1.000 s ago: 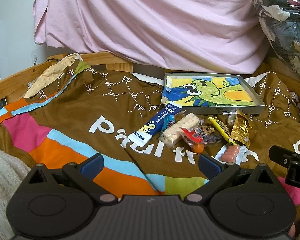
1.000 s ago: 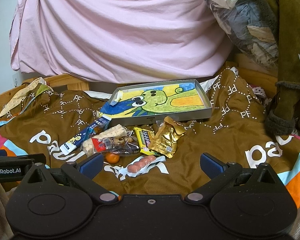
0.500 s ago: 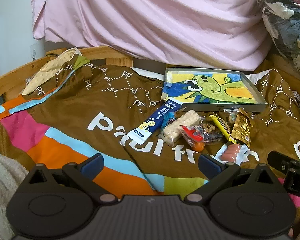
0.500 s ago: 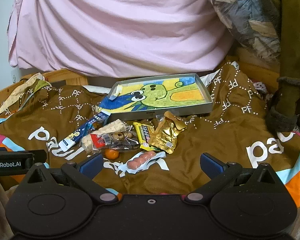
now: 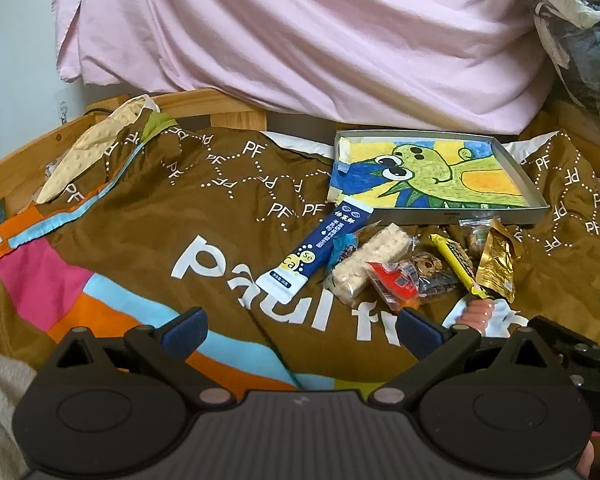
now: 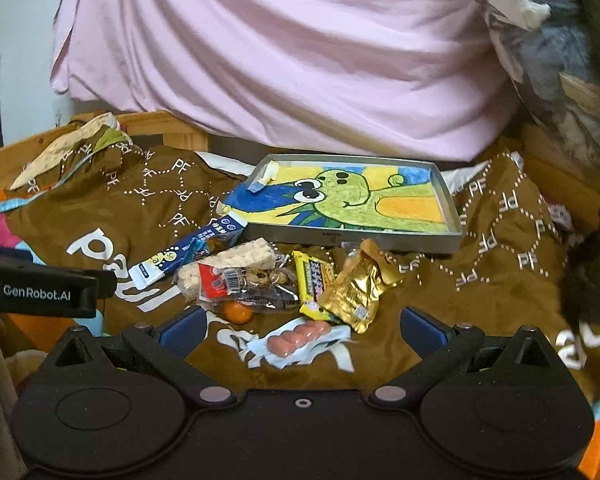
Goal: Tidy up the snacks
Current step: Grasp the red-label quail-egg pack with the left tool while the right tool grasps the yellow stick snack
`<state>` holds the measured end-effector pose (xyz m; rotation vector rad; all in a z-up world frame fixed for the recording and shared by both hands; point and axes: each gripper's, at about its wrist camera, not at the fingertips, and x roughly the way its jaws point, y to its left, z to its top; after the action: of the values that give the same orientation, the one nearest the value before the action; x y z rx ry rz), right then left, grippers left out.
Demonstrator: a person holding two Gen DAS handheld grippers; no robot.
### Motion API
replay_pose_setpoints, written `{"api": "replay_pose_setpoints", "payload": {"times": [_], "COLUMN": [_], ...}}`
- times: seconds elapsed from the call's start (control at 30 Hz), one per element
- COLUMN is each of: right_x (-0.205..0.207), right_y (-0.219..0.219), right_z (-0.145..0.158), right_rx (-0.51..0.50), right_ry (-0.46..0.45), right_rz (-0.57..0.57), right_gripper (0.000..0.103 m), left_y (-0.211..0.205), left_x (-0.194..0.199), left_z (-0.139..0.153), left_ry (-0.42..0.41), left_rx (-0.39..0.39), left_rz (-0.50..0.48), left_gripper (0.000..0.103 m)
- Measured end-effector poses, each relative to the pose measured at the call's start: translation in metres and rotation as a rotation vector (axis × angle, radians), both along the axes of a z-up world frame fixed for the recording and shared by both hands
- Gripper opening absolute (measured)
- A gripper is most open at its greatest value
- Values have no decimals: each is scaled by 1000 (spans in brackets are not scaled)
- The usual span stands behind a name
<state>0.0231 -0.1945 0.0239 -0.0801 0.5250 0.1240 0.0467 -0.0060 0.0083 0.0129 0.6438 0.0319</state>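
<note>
Brown patterned bedspread covers the bed, with pink sheet draped behind. Only the right wrist view shows the small orange and the whole sausage packet; the left view half hides that packet behind a finger. Snack pile lies just ahead of both grippers, in front of the dinosaur tray. Left gripper and right gripper both gape wide, holding nothing and touching nothing.

A brown blanket lettered in white and banded pink, orange and blue is seen beneath a gold pouch, a yellow bar and a green-dinosaur-printed tray.
</note>
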Motion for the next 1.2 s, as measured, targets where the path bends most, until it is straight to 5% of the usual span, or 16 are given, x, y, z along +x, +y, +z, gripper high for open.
{"api": "replay_pose_setpoints", "payload": {"times": [0.53,0.7,0.83,1.2], "right_x": [56,82,106,135], "right_y": [-21,-26,-32,-15], "right_z": [-7,-13,-17,-49], "right_rx": [-135,-152,-150,-244], "right_ry": [45,97,104,154], "right_rz": [154,217,241,352], "right_gripper": [102,102,102,69], "left_y": [-15,-27,-47,-61], "left_x": [72,100,116,152], "left_z": [0,-7,-15,-48], "left_ry": [20,32,22,97], "left_rx": [57,23,71,98], "left_rz": [-203,-356,-500,-778], "left_gripper": [103,103,103,93]}}
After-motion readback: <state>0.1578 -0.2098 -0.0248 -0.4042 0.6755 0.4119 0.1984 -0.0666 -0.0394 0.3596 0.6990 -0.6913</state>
